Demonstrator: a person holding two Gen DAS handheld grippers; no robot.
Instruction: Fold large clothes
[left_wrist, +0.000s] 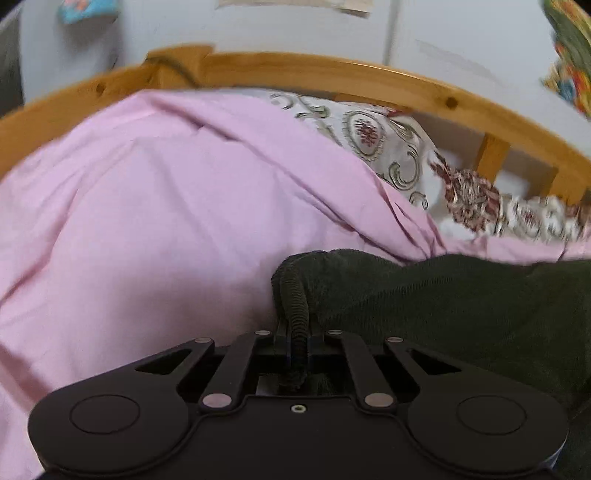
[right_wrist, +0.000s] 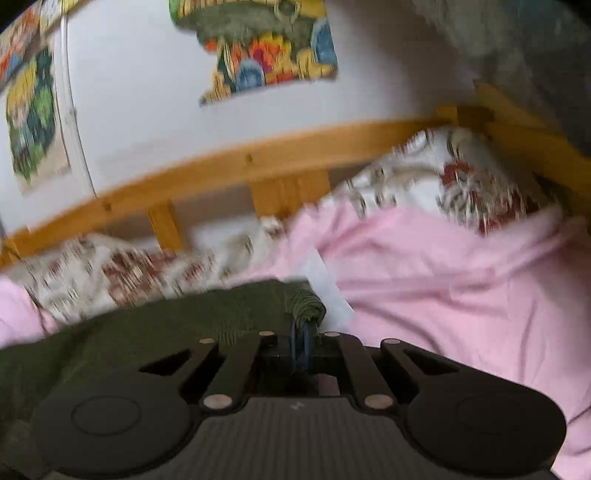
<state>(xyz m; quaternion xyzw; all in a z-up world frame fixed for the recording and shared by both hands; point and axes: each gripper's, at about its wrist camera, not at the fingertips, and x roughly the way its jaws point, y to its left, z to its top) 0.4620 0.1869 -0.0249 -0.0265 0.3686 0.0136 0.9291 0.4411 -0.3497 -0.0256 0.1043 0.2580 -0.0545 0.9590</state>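
Both the left gripper (left_wrist: 293, 332) and right gripper (right_wrist: 301, 332) pinch the dark green garment (left_wrist: 443, 306) at twelve o'clock, its edge stretched between them.

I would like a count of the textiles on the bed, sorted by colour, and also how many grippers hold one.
Dark green garment: 1
Pink sheet: 1
White floral bedding: 1
Total textiles: 3
Grippers shut on the dark green garment: 2, the left gripper and the right gripper, each pinching an edge of it.
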